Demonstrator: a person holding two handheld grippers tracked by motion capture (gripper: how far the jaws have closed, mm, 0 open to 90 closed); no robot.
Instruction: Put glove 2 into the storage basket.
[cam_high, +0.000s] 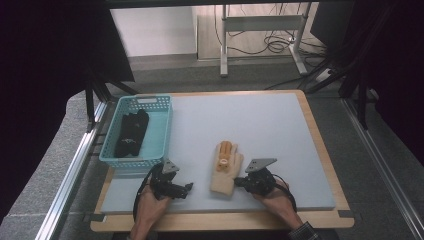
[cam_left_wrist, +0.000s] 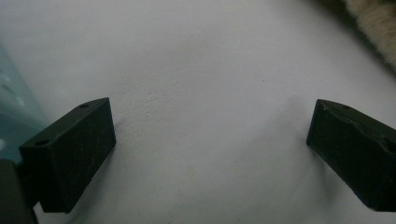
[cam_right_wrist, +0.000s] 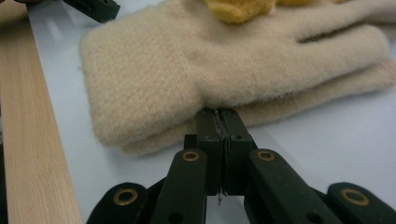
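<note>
Right gripper (cam_right_wrist: 219, 116) jaws pressed together at the cream gloves' (cam_right_wrist: 196, 74) edge; whether any fabric is pinched, can't tell. Left gripper (cam_left_wrist: 210, 135) jaws spread, nothing between, near the front-left edge of the worktop (cam_high: 260, 115). Gloves stacked front-centre, not yet lifted. Looks like they go next into the teal basket (cam_high: 160, 137) at the left edge, black gloves (cam_high: 132, 132) already inside. Grey mat, wood border; desk legs and cables beyond.

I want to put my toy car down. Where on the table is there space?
The grey mat is bare behind the beige gloves and to their right, up to the wooden edge. The near strip is crowded: left tool, gloves, right tool. The blue basket already holds dark gloves.
</note>
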